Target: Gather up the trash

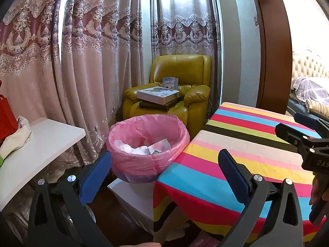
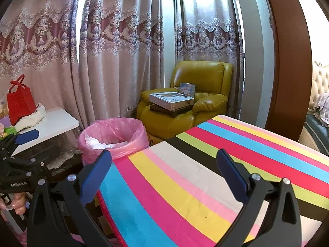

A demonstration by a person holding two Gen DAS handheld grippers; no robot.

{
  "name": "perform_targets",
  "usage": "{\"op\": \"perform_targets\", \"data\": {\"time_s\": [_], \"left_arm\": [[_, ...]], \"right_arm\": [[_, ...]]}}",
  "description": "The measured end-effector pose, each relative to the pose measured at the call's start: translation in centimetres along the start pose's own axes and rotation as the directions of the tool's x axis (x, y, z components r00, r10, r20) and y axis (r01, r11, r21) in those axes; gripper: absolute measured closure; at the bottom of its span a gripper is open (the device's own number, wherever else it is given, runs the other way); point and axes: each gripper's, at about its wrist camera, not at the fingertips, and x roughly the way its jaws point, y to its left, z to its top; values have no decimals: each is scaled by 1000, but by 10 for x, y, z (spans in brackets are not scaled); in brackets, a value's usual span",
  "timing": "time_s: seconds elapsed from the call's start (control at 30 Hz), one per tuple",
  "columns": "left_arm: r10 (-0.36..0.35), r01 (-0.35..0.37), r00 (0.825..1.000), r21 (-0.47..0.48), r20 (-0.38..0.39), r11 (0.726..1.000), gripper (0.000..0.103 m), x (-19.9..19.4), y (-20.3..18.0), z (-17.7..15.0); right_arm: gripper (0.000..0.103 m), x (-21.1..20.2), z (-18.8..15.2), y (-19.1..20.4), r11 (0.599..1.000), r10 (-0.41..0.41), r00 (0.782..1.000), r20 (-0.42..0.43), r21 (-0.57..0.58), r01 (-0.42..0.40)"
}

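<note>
Both tools empty above the striped table, bin at the far left.

Your left tool and right tool both stand wide apart, holding nothing. The pink-lined trash bin sits just beside the table's left edge, with trash inside. No loose trash shows on the cloth; a low left swing could tip the bin.

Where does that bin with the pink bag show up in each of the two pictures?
Left wrist view: the pink-lined bin sits at lower centre, touching the striped tablecloth's left edge, with white trash inside.
Right wrist view: the pink-lined bin sits left of centre, beyond the tablecloth's far left corner.
Shared landmark: the yellow armchair stands behind the bin in both.
</note>
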Motion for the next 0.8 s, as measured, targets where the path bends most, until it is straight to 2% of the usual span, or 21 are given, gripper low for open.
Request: {"op": "perform_targets", "data": {"time_s": [0.8], "left_arm": [[4, -4, 1000, -2, -1, 1000, 6, -3, 2, -9]], "right_arm": [[4, 4, -2, 13, 999, 8, 1000, -17, -42, -9]]}}
